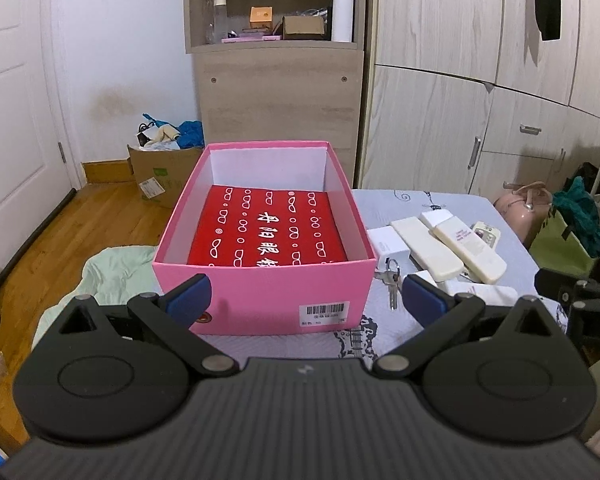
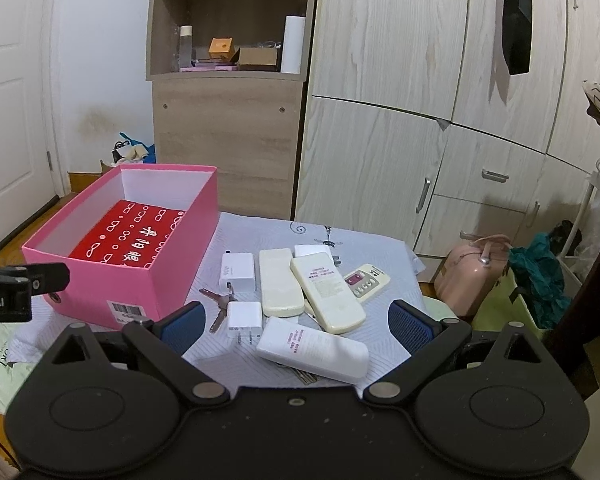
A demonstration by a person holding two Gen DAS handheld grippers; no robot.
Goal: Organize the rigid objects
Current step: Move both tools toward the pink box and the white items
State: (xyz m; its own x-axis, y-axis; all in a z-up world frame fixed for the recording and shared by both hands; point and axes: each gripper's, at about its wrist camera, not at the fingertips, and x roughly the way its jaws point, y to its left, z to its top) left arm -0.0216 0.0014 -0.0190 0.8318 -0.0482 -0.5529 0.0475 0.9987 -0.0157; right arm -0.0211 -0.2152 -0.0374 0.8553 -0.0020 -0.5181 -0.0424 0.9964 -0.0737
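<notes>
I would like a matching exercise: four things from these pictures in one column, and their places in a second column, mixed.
Things:
1. red case
2. keys
3. white roll
4. pink bag

Places:
A. on the shelf
B. on the floor, right of the table
C. inside the pink box
D. on the cloth, between the box and the remotes

Pairs: 1-C, 2-D, 3-A, 4-B

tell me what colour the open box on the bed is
Pink outside, white inside; the box shows best in the left wrist view.
</notes>
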